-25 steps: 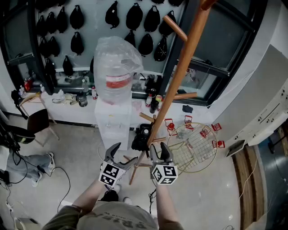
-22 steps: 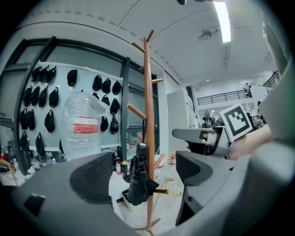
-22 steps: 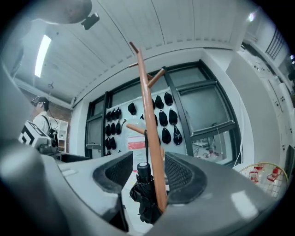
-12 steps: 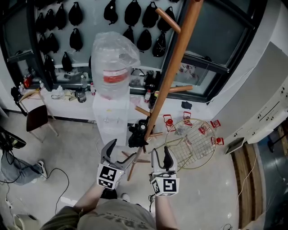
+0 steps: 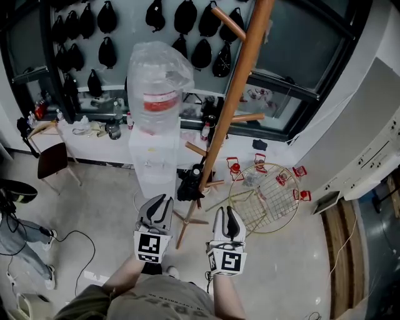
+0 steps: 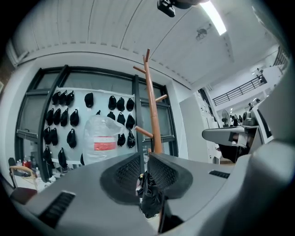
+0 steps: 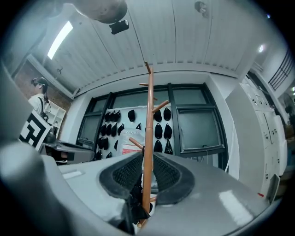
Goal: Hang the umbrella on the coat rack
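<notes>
Umbrella, black, folded, crumpled fabric (image 5: 187,185): sits low against the pole of the coat rack, beside a short lower peg and above the splayed feet. How it is hooked cannot be made out.

Coat rack, tall brown wooden pole with angled pegs (image 5: 235,100): upright on the pale floor, rising past the top of the head view.

Left gripper, grey, two-jaw (image 5: 157,201): well short of the umbrella. Its jaws have just been closing and are clenched to a hairline slit with nothing between the pads. The umbrella shows beyond them.

Right gripper, grey, two-jaw (image 5: 225,211): level with the left one, on the other side of the rack's feet. Its jaws have just been closing too. A narrow gap remains, nothing gripped, and the pole is seen through it from afar.

Surroundings:
- White water dispenser carrying a plastic-wrapped bottle with a red label (image 5: 156,87), just left of the rack, close behind the umbrella.
- Round gold wire basket (image 5: 267,201), near the feet on the right.
- Rows of black pouches (image 5: 186,17) on the pale wall panel.
- Dark-seated chair with wooden legs (image 5: 52,165), far left.
- Black cable (image 5: 75,240) trailing over the floor.
</notes>
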`<state>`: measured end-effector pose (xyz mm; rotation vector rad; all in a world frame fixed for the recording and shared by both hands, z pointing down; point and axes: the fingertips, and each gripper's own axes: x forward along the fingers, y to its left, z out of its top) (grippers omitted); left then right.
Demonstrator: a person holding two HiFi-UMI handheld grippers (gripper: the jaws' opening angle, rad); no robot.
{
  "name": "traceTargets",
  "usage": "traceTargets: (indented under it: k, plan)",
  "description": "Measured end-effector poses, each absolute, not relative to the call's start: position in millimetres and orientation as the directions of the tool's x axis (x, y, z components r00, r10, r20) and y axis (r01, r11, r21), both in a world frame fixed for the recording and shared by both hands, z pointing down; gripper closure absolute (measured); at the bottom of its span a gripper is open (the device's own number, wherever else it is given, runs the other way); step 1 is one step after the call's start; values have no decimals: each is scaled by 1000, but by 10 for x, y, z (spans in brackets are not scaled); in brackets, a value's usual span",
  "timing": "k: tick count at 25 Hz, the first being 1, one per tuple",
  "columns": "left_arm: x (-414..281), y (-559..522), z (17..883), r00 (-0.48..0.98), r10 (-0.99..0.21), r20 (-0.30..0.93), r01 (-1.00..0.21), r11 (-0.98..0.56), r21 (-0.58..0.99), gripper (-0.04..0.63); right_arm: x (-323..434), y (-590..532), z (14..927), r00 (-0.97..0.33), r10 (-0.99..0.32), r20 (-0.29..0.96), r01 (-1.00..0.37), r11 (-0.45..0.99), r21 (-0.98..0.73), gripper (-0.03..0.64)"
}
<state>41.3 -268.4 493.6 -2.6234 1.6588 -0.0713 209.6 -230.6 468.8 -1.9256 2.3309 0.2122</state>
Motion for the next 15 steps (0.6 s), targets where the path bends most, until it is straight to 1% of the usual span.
traceTargets:
  k: [1,2,3,5,6,15]
  plan:
    - [409,-2676,4911,423,-906,11,-904,-423,-54,539,2094,-2295,4676,-190,-966,-175,-982,187,36,538]
    - [410,-2670,4891,421,-907,5,-906,-421,-52,551,2089,-2286,4659,-192,-966,-176,-981,188,40,556]
    - [416,-2663,4876,421,-907,1,-906,-421,-50,560,2082,-2277,4642,-195,-965,-176,-981,190,47,594]
    - [436,-2640,4858,427,-904,-6,-903,-426,-49,574,2069,-2256,4619,-202,-963,-177,-979,195,56,600]
    - [444,-2626,4852,430,-903,-9,-902,-429,-48,580,2063,-2248,4609,-204,-963,-177,-979,197,59,615]
    - [498,-2606,4688,458,-887,-59,-888,-453,-79,586,2030,-2255,4447,-207,-953,-221,-978,199,58,615]
